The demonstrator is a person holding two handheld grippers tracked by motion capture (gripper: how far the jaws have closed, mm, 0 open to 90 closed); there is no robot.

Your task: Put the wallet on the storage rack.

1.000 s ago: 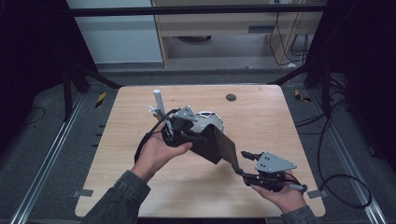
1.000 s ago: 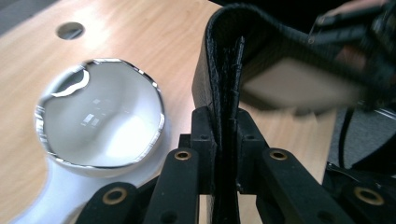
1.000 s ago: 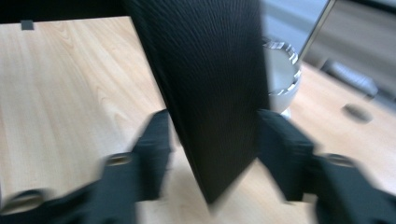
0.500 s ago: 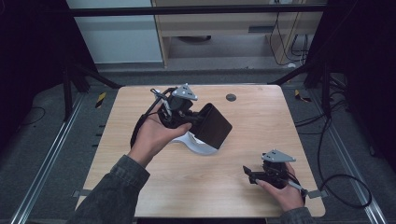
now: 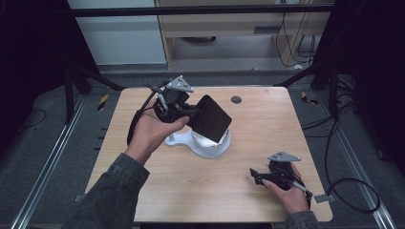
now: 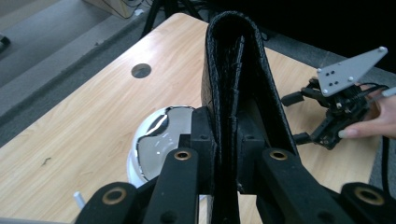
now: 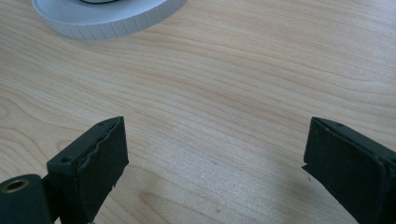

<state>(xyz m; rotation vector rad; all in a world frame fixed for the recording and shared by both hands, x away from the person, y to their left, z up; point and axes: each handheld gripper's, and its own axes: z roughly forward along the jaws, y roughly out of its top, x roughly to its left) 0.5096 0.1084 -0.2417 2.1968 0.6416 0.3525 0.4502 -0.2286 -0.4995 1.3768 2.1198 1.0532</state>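
Observation:
My left gripper (image 5: 192, 116) is shut on a black folded leather case (image 5: 213, 120) and holds it tilted in the air above a white round mirror (image 5: 210, 148) that lies on the wooden table (image 5: 267, 129). In the left gripper view the case (image 6: 238, 70) stands edge-on between the jaws of the left gripper (image 6: 225, 135), with the mirror (image 6: 156, 140) below it. My right gripper (image 5: 255, 176) rests low at the table's front right, clear of the case. Its jaws have just been opening. They stand wide with only bare wood between them in the right gripper view (image 7: 215, 158).
A small round hole (image 5: 236, 99) sits in the tabletop near its far edge. The mirror's ribbed white rim (image 7: 107, 23) lies just ahead of the right gripper. Dark frame legs and cables surround the table on the floor.
The left gripper has lifted the black case up and toward the table's far side. The right gripper has come away from the case, sunk to the front right and opened.

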